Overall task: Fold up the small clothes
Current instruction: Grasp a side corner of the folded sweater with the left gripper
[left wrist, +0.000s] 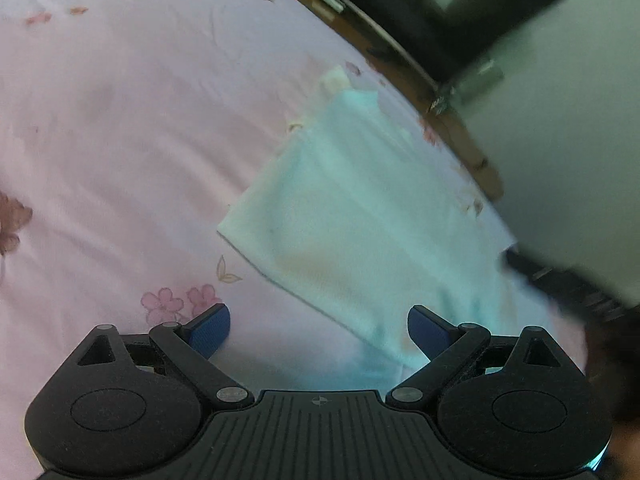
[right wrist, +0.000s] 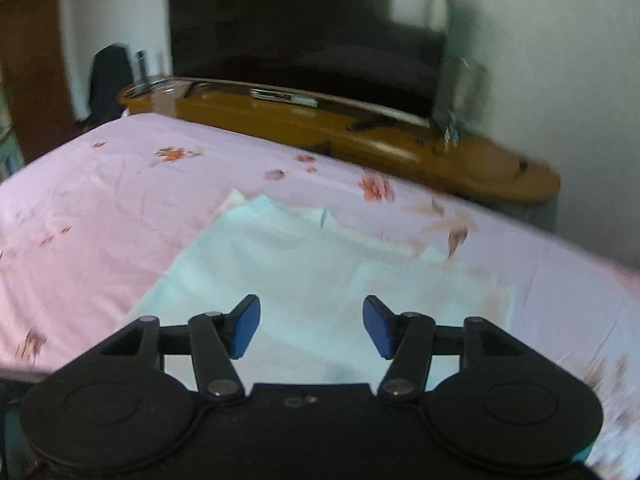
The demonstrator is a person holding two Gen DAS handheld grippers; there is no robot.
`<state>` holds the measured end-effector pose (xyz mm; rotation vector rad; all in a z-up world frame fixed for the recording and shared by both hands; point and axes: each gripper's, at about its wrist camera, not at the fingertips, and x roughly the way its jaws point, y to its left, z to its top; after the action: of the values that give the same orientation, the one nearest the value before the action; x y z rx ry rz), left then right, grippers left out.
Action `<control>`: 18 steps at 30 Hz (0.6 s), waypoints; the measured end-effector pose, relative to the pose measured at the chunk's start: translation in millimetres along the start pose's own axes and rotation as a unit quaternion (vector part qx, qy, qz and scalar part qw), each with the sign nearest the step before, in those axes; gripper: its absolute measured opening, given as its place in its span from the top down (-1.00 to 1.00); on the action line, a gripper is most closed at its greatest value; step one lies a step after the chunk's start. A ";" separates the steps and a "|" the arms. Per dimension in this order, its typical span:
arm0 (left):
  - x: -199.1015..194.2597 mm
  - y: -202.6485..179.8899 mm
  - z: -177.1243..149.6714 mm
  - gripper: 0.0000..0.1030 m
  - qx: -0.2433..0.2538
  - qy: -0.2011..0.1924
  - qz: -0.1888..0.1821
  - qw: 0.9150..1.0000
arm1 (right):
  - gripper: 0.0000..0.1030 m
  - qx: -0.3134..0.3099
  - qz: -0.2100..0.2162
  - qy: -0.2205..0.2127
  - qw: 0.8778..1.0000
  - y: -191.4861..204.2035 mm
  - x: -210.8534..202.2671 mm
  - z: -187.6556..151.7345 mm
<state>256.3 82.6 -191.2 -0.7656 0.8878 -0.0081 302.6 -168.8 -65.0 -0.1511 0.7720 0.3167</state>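
Note:
A small pale mint-green garment point(left wrist: 352, 216) lies flat on the pink flowered bedsheet point(left wrist: 120, 140), with a cream part at its far end. In the right wrist view the garment point(right wrist: 304, 280) lies straight ahead on the sheet point(right wrist: 100, 208), partly folded with layered edges. My left gripper point(left wrist: 319, 330) is open and empty, above the garment's near left edge. My right gripper point(right wrist: 311, 328) is open and empty, above the garment's near part. Both views are blurred.
A brown wooden board point(right wrist: 360, 136) runs along the bed's far edge, with a large dark TV screen point(right wrist: 308, 32) behind it. A white wall point(right wrist: 560, 80) stands at the right. The bed's edge drops off at the right in the left wrist view.

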 end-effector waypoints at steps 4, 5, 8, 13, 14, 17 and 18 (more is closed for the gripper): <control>9.0 8.4 -0.4 -0.84 -0.016 -0.023 -0.036 0.999 | -0.06 0.046 0.006 0.014 0.999 -14.4 33.8 -22.5; 11.7 11.0 0.1 -0.84 -0.026 -0.028 -0.044 0.998 | -0.06 0.056 0.004 0.014 0.998 -18.0 38.9 -25.7; 18.6 16.7 1.6 -0.84 -0.049 -0.046 -0.066 0.996 | -0.06 0.077 0.005 0.009 0.997 -28.0 47.6 -30.2; 37.9 15.5 15.8 -0.84 -0.063 -0.077 -0.087 0.991 | -0.05 0.072 0.001 0.003 0.997 -30.8 58.0 -31.7; 43.4 14.7 19.8 -0.84 -0.065 -0.081 -0.090 0.991 | -0.05 0.076 0.002 0.001 0.997 -31.7 59.6 -31.3; 56.4 8.2 32.3 -0.84 -0.064 -0.095 -0.092 0.989 | -0.05 0.086 0.006 -0.003 0.996 -34.9 66.7 -28.9; 60.4 6.8 37.4 -0.84 -0.064 -0.099 -0.091 0.989 | -0.05 0.087 0.006 -0.004 0.996 -35.9 69.4 -28.2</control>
<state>319.7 91.4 -222.7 -0.9478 0.6324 -0.0363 342.7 -194.0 -133.2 0.0187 0.7890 0.2598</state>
